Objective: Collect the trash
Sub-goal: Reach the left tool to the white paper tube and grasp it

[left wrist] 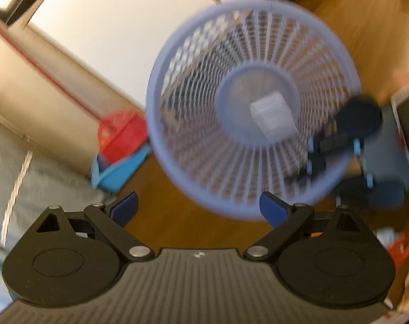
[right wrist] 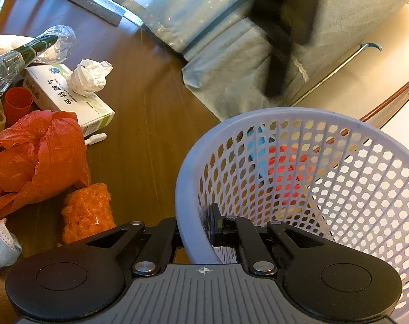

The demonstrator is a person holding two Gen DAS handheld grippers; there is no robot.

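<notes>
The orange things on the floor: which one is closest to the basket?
The bumpy orange roll is closest to the basket. The orange plastic bag lies farther left, and the red cup farther still.

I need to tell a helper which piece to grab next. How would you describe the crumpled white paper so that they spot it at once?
Left of the lilac basket, trash lies on the brown floor. The crumpled white paper sits on the white medicine box: the only wrinkled white ball there.

Brown wooden floor, red plastic bag, medicine box (crumpled tissue on top), orange bubble-wrap roll
</notes>
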